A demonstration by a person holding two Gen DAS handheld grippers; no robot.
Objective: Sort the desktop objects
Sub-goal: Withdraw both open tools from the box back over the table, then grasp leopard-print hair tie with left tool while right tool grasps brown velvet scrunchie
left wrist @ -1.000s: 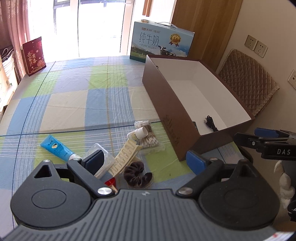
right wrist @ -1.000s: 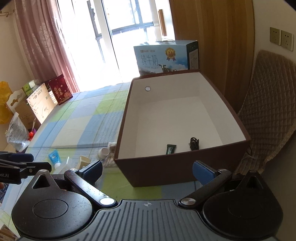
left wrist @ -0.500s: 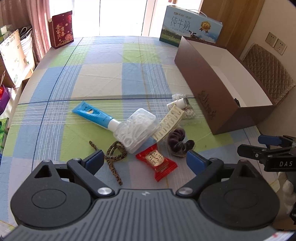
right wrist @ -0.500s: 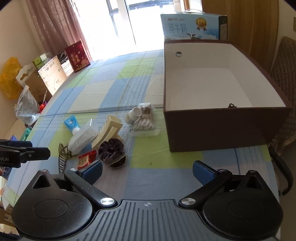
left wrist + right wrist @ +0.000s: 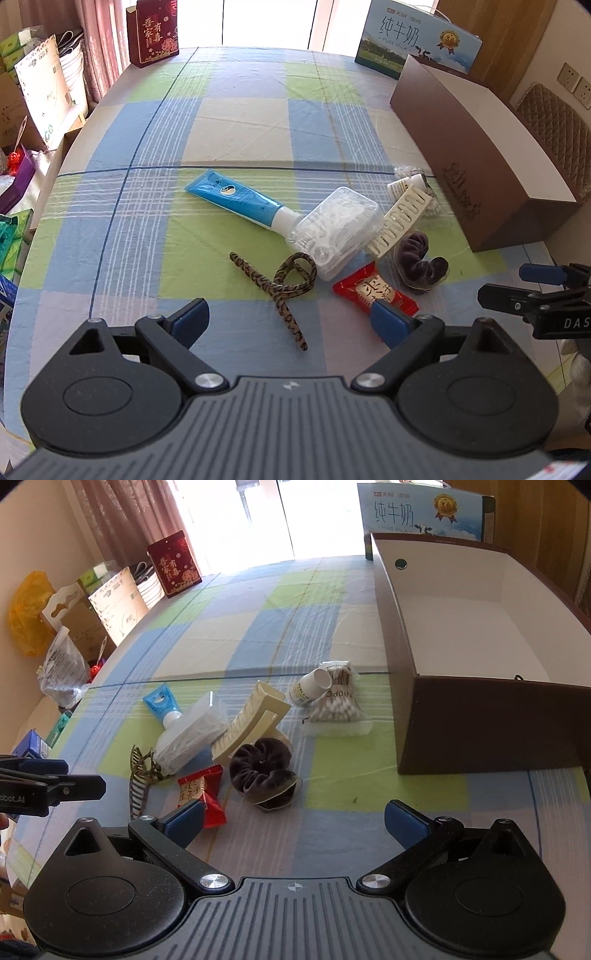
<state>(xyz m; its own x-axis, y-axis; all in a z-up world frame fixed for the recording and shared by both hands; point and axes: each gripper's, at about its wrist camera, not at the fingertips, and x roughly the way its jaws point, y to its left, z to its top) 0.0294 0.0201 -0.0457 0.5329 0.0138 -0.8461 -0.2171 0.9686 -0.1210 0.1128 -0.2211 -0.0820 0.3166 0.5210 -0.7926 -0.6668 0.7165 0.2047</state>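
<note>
Both grippers had swung away from the brown cardboard box [image 5: 480, 723] back over the pile. Left gripper [image 5: 288, 317] and right gripper [image 5: 293, 818] hung open, empty. Leopard-print hair tie [image 5: 284, 284] and red candy wrapper [image 5: 373, 290] lay nearest on the checked tablecloth [image 5: 240, 122], probably next up.

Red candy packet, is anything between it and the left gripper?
Nothing visible: the red candy packet lies on the cloth just ahead of the open left gripper, its near end at the right fingertip; the leopard hair tie lies alongside.
</note>
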